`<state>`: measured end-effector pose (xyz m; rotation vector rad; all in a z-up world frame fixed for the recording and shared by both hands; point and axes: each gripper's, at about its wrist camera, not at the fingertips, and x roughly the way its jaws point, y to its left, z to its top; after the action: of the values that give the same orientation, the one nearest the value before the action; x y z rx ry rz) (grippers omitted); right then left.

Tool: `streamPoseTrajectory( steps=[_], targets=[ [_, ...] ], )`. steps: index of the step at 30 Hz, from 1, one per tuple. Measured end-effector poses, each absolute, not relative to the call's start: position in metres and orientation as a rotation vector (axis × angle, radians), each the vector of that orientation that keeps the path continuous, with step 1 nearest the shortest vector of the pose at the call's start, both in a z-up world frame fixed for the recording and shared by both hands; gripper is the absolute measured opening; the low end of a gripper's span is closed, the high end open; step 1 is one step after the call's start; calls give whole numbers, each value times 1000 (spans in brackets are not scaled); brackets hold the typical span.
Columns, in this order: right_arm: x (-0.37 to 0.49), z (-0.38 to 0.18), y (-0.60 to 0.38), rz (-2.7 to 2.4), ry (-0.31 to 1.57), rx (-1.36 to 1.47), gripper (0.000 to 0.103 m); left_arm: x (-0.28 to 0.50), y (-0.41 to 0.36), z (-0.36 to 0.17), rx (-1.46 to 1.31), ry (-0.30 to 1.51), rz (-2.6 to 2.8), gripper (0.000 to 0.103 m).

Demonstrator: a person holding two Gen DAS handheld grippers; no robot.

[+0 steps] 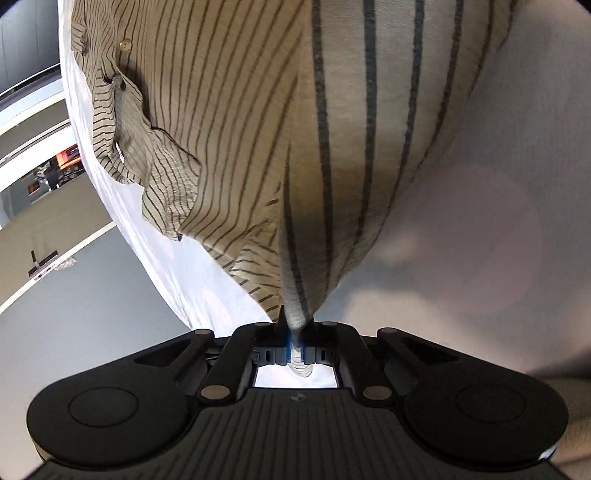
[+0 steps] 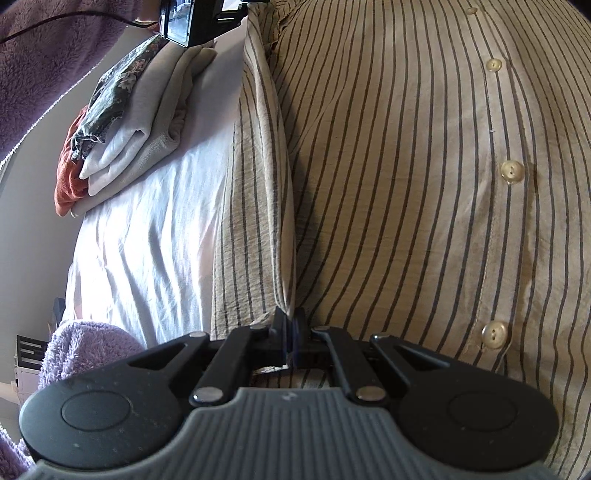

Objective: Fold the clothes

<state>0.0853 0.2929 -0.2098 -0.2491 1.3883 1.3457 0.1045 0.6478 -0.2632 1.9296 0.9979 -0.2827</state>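
From the left wrist we see our left hand-held gripper pinching a corner of one striped button-up shirt, which spreads ahead over the white bed sheet.

From the right wrist, our right hand-held gripper is clamped on a folded shirt edge; four buttons lie ahead-right, and one stack of folded clothes sits ahead-left.

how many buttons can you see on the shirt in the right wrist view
4, in a line down the striped shirt: top, upper, middle, bottom. More may be hidden.
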Motion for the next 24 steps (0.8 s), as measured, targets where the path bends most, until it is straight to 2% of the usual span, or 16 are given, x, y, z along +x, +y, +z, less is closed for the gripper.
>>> streamPoseTrajectory(
  steps=[13, 24],
  targets=[
    [99, -199, 243, 1389, 1383, -106, 3, 166, 594, -222, 2099, 956, -418, 2],
    [122, -223, 197, 1367, 1453, 13, 3, 245, 521, -246, 2216, 974, -693, 2]
  ],
)
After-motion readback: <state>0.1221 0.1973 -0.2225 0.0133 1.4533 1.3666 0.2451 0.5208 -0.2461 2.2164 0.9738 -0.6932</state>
